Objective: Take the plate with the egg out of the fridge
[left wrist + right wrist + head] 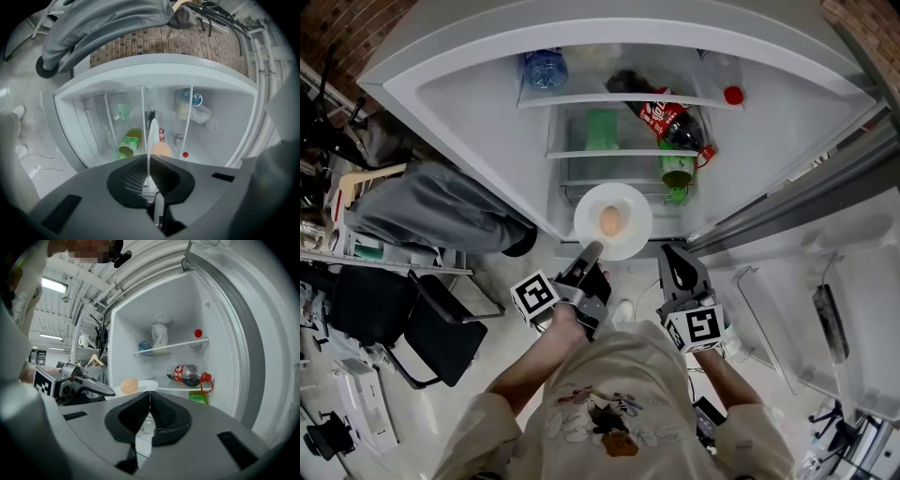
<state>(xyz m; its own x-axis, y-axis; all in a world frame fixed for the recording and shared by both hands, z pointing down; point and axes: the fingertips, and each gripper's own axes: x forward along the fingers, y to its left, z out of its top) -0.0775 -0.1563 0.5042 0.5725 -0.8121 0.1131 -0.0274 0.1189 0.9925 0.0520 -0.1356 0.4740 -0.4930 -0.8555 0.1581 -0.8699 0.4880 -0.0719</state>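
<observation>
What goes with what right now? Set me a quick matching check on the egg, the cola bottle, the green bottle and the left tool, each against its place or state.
Column one:
1. egg
2. cola bottle
3. green bottle
4. left tool

Column two:
A. below the shelf that holds the red-capped bottle
B. shut on the rim of the plate
C. lying on the white plate
D. on its side on a shelf, red cap

Pairs: 1-C, 2-D, 3-A, 4-B.
</observation>
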